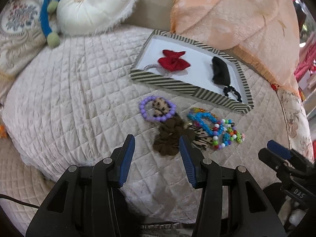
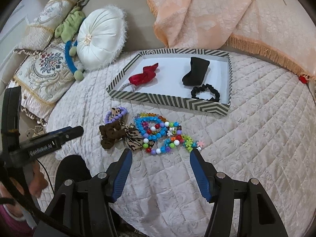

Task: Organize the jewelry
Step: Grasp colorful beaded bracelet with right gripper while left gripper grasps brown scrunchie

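Nearest to us, our left gripper point(image 1: 157, 141) hangs over the quilt point(image 1: 79, 90) with its blue fingers point(image 1: 127, 154) spread apart and nothing between them. Just past the tips lies the brown scrunchie point(image 1: 167, 138), and the right finger partly covers its edge in the left wrist view. Our right gripper point(image 2: 161, 154) is released too, jaws wide and empty, just before the pile of bead bracelets point(image 2: 158, 134).

On the quilt the loose pieces lie together in one cluster. We see a purple bracelet point(image 1: 157, 108) with a spotted scrunchie point(image 1: 161, 105) lying on it, touching the brown scrunchie. Beside the brown one is a striped animal-print piece point(image 2: 136, 140), and then the blue and mixed-colour bracelets, tangled over each other. We cannot count them surely.

Behind the cluster, a little apart from it, stands the striped tray point(image 2: 169, 100) with a white floor. In it lie a red bow point(image 2: 145, 76) on the left side with a silver chain point(image 2: 128, 86) at its lower end, a black cloth piece point(image 2: 195, 72) on the right side, and a black scrunchie point(image 2: 205, 92) near the front right corner, just beside the cloth.

Further back we see a round white cushion point(image 2: 100, 39), an embroidered pillow point(image 2: 45, 73) and a peach blanket point(image 2: 217, 15) with a fringe.
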Available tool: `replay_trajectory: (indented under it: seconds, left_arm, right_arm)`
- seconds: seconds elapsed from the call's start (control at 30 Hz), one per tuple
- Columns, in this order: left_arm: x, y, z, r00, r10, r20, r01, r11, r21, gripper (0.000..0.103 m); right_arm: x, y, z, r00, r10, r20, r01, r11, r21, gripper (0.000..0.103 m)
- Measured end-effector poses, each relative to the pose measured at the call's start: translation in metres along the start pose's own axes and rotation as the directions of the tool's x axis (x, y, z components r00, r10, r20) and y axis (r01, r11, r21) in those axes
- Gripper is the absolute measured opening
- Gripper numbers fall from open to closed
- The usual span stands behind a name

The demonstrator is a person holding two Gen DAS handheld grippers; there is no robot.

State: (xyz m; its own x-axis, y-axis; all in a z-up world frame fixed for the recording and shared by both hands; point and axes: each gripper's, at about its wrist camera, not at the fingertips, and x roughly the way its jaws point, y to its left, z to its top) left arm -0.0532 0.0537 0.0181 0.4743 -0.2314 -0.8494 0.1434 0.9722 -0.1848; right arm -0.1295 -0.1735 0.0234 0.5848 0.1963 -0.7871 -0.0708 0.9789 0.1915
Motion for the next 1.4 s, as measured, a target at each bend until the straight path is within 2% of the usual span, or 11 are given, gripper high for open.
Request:
replay_trajectory:
  seconds: [0.17,0.27,0.53,0.6,0.67,0.77,1.0,1.27,1.33,1.37,1.4]
  left_arm:
    - [0.004,0.015,0.002,1.000,0.004,-0.013,-0.004,0.999,-0.041,0.046]
    - [0.010,0.019,0.002,1.000,-0.002,-0.030,0.000,0.999,-0.049,0.046]
    - [0.029,0.028,0.002,0.997,-0.020,-0.077,0.014,0.997,-0.079,0.046]
    - [0.032,0.029,0.003,0.996,-0.026,-0.086,0.018,0.996,-0.085,0.046]
    - [0.034,0.029,0.003,0.995,-0.034,-0.094,0.025,0.996,-0.089,0.046]
    - [0.036,0.028,0.005,0.994,-0.043,-0.097,0.034,0.995,-0.093,0.046]
    - [0.045,0.011,0.008,0.990,-0.094,-0.101,0.086,0.993,-0.081,0.052]
    - [0.073,-0.014,0.002,0.988,-0.090,-0.129,0.087,0.996,-0.030,0.052]
    - [0.079,-0.016,-0.001,0.986,-0.097,-0.136,0.095,0.995,-0.020,0.036]
    - [0.080,-0.017,-0.002,0.984,-0.105,-0.144,0.104,0.994,-0.011,0.021]
    - [0.080,-0.017,-0.002,0.984,-0.112,-0.142,0.112,0.994,-0.007,0.020]
  right_arm:
    - [0.019,-0.004,0.002,1.000,0.019,-0.024,-0.019,1.000,-0.020,0.050]
    - [0.035,-0.013,0.006,0.999,-0.011,-0.041,0.011,1.000,-0.013,0.043]
    - [0.069,-0.030,0.017,0.997,0.010,-0.082,-0.010,1.000,0.009,0.035]
    - [0.077,-0.031,0.019,0.996,0.025,-0.084,-0.025,1.000,0.008,0.029]
    - [0.082,-0.032,0.020,0.996,0.030,-0.079,-0.030,1.000,0.004,0.015]
    - [0.080,-0.033,0.019,0.996,0.045,-0.076,-0.045,0.999,-0.002,0.009]
    - [0.045,-0.045,0.013,0.999,0.044,-0.013,-0.043,0.999,0.001,0.009]
    - [0.010,-0.054,0.010,0.997,0.068,0.049,-0.070,0.997,0.038,0.009]
    - [0.005,-0.053,0.010,0.996,0.072,0.060,-0.075,0.996,0.038,0.009]
    - [0.001,-0.052,0.010,0.995,0.076,0.067,-0.079,0.996,0.036,0.009]
    - [-0.001,-0.051,0.010,0.995,0.077,0.070,-0.080,0.996,0.035,0.009]
